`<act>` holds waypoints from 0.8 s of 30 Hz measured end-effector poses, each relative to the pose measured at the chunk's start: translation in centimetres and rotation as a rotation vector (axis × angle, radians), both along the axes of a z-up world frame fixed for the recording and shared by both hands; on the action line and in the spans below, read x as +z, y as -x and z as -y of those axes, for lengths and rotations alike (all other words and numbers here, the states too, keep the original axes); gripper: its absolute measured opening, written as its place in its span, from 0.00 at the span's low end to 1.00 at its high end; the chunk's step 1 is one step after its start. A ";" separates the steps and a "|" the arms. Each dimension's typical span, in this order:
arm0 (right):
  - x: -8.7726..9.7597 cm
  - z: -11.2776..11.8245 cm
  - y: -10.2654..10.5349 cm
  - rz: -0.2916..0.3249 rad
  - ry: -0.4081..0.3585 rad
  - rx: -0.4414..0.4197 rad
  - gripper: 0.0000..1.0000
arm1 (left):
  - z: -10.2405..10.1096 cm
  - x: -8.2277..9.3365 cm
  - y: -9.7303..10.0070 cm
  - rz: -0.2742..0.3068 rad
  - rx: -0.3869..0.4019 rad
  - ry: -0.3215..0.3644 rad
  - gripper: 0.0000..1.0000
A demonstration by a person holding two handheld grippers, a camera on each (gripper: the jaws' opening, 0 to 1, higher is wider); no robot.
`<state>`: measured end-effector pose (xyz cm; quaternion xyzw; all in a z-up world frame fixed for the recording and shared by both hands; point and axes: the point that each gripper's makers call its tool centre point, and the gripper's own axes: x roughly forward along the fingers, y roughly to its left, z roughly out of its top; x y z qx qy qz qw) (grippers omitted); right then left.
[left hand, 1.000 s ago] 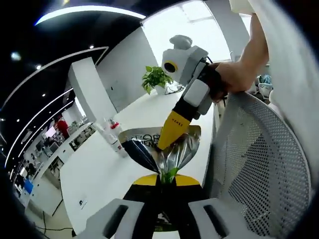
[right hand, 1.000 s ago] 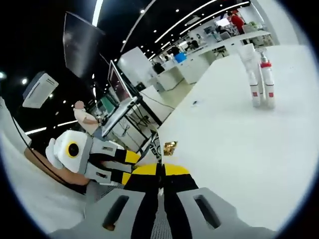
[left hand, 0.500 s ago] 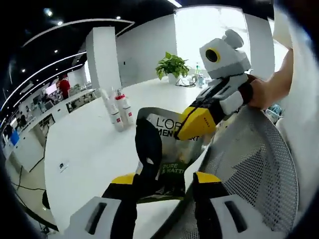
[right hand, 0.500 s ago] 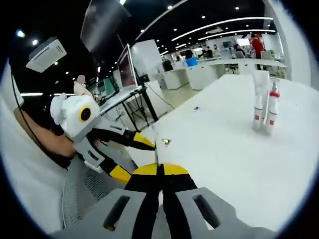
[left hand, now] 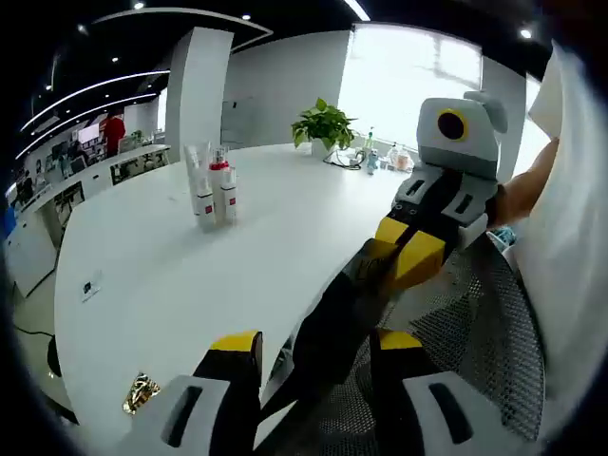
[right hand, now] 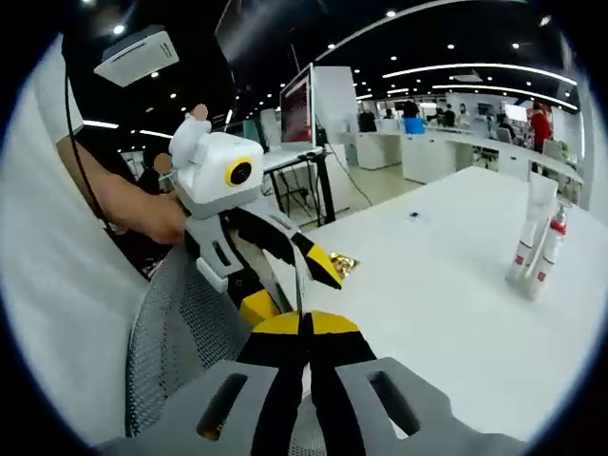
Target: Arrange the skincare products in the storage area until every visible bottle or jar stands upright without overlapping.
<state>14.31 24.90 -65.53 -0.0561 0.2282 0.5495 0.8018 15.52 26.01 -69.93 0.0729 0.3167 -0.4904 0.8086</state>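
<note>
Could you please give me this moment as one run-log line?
left claw: open, astride pouch | right claw: shut on pouch | bottles: upright on table, untouched

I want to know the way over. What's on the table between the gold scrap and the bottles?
Nothing. In the left gripper view, only bare white table lies between the gold scrap and the bottles.

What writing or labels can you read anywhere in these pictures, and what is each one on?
None can be read.
Bottles on the white table: red label bands, print too small.
Dark pouch in the left gripper: no print legible.
Monitor: blurred.
</note>
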 end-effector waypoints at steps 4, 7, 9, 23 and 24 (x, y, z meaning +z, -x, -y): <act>0.2 0.2 -0.1 0.000 -0.005 -0.001 0.00 | -0.2 -0.1 0.1 -0.011 -0.005 0.002 0.34; 0.3 0.4 -0.4 -0.017 -0.014 -0.019 0.00 | -0.3 -0.2 0.1 -0.020 -0.001 0.001 0.30; 0.2 0.7 -0.9 -0.055 -0.030 -0.059 0.00 | -0.5 -0.3 0.1 -0.019 -0.001 -0.009 0.24; 2.0 2.1 -5.0 0.000 -0.142 -0.251 0.18 | 0.1 0.7 0.5 -0.164 0.030 0.127 0.01; 2.6 2.4 -5.7 0.014 -0.176 -0.293 0.27 | 0.3 1.2 0.5 -0.188 0.039 0.175 0.01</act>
